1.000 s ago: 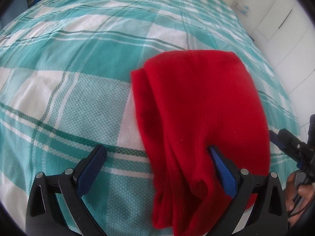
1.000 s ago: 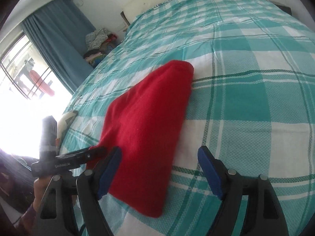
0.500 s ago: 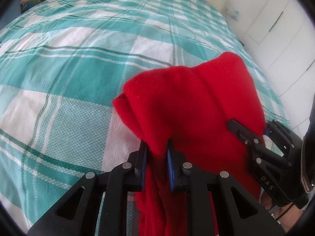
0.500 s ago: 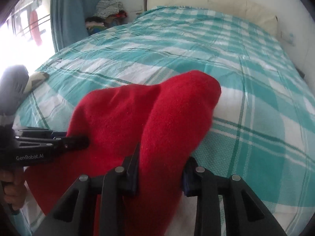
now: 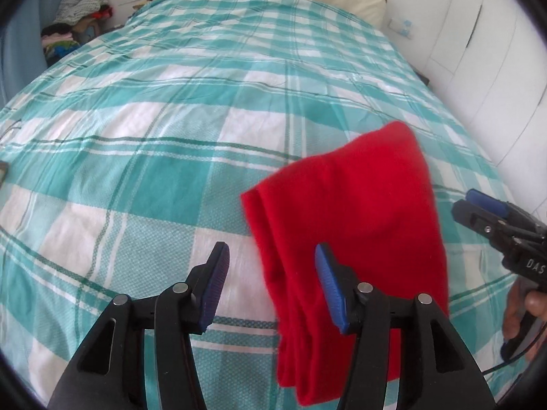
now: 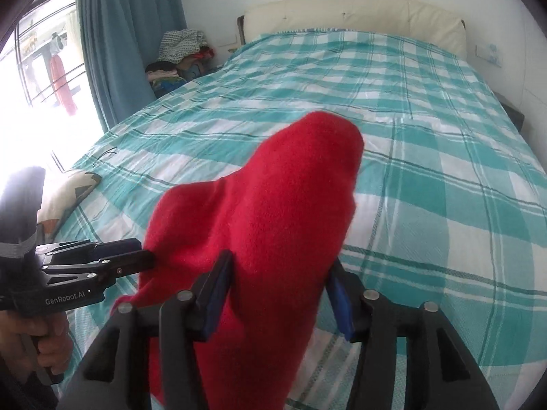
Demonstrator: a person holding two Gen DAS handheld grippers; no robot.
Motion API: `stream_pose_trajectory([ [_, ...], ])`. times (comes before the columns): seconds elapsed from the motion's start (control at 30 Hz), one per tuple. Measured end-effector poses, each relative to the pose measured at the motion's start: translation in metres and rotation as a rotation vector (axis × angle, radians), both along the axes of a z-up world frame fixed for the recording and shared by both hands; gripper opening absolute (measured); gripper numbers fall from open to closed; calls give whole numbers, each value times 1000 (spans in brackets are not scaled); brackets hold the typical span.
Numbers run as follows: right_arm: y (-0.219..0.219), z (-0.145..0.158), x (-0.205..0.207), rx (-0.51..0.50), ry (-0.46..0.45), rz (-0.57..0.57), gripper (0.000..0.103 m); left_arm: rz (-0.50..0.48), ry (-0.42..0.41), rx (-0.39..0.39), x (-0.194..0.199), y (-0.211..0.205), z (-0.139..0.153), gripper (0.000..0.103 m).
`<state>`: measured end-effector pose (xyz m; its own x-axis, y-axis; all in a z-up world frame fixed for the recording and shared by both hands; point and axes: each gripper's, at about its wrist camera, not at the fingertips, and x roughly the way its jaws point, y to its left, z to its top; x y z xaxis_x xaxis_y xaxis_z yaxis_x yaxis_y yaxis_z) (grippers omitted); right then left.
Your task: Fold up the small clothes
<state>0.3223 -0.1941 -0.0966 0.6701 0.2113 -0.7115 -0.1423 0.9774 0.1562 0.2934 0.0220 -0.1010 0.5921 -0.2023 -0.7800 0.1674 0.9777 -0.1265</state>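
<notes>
A folded red garment [image 5: 355, 218] lies on the teal and white checked bed [image 5: 164, 143]. In the left wrist view my left gripper [image 5: 271, 280] is open; its right finger [image 5: 330, 287] rests at the garment's left edge, its left finger over bare sheet. In the right wrist view the garment [image 6: 273, 212] bulges up between the fingers of my right gripper [image 6: 278, 290], whose jaws stand apart around the cloth without pinching it. The right gripper also shows at the right edge of the left wrist view [image 5: 495, 218].
A cream headboard cushion [image 6: 355, 17] lies at the bed's far end. A pile of clothes [image 6: 177, 54] sits by the blue curtain [image 6: 130, 34]. A patterned cushion [image 6: 68, 191] lies at the bed's left edge. White cupboards [image 5: 495, 51] stand on the right.
Both grippers were shut on the red garment half a second ago and have now opened. The garment has dropped back onto the bed and the left gripper has pulled back.
</notes>
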Motion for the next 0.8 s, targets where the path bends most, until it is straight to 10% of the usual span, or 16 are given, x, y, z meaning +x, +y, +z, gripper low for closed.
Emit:
stream_pose_trajectory([
  [0.17, -43, -2, -60, -89, -23, -78, 87, 56, -221, 155, -56, 1, 26, 99],
  [0.27, -49, 9, -99, -114, -40, -100, 91, 65, -344, 187, -91, -6, 54, 103],
  [0.8, -10, 67, -250, -112, -58, -82, 97, 119, -226, 271, -207, -29, 98, 103],
])
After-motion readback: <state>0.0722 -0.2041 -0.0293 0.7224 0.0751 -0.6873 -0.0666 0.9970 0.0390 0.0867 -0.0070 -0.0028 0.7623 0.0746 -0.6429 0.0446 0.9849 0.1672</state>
